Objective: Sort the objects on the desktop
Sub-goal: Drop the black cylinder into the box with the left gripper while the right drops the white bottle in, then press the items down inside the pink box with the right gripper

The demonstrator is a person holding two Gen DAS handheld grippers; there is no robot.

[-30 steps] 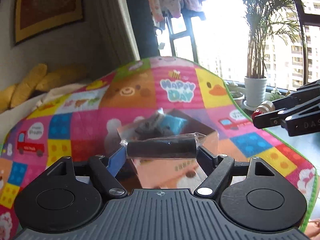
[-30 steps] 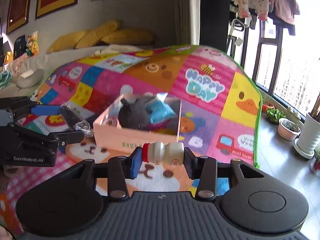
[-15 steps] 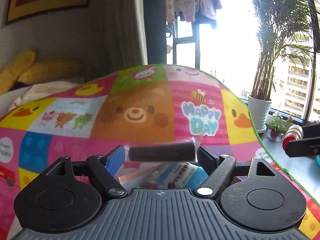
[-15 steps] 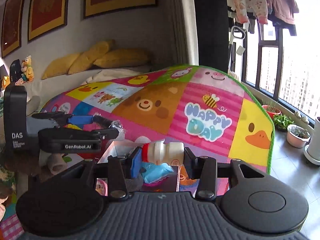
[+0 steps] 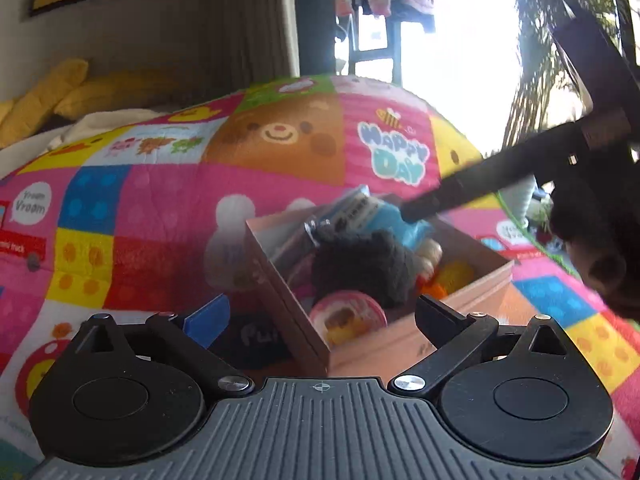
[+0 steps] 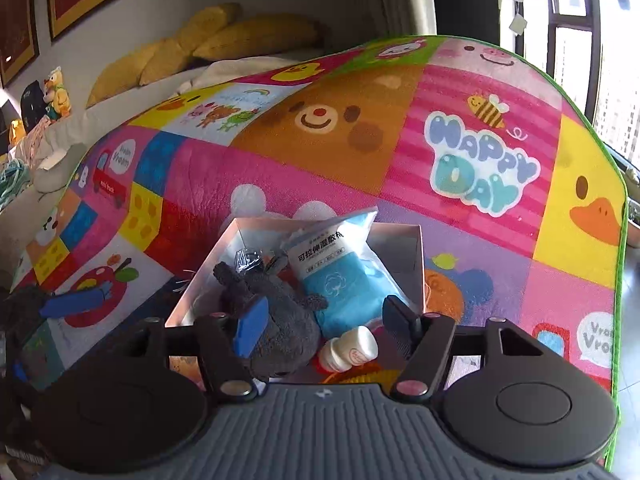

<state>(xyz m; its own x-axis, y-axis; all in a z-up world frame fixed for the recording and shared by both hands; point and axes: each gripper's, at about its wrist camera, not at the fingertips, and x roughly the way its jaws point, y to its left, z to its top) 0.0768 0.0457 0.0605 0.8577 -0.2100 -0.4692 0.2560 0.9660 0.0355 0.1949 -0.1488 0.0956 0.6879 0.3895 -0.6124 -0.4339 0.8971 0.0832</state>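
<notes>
Small white plastic bottle with red cap (image 6: 352, 350): light, rigid, smooth; grip across the body. Lies in pink cardboard box (image 6: 416, 248). Right gripper (image 6: 322, 322) and left gripper (image 5: 320, 312): jaws just opened, both empty.

Light: strong daylight from the window (image 5: 460, 40), blown out to white glare | Left wrist view: soft overall, dark right gripper (image 5: 480, 184) motion-smeared against the glare | Right wrist view: sharper, evenly lit, play mat (image 6: 400, 152) colours vivid | Distortion: fisheye curves the mat's edges, corners darken.
</notes>
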